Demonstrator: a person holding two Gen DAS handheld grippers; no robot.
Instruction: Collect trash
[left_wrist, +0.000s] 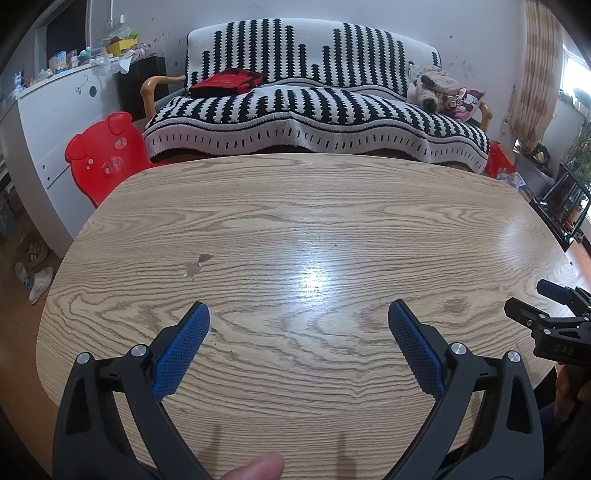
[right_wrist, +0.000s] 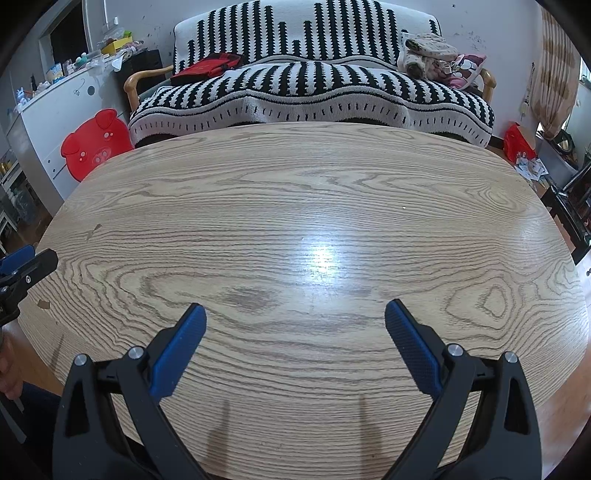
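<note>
Left tool: I see its fingers spread wide, empty, above the tabletop.
Right tool: fingers likewise apart, gripping nothing.
Trash: I can only find small brown scraps on the tabletop, ahead-left of the left tool.

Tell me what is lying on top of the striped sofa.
On the striped sofa lie a red bag at one end and a heap of clothes at the other. The striped cover hides the cushions.
</note>
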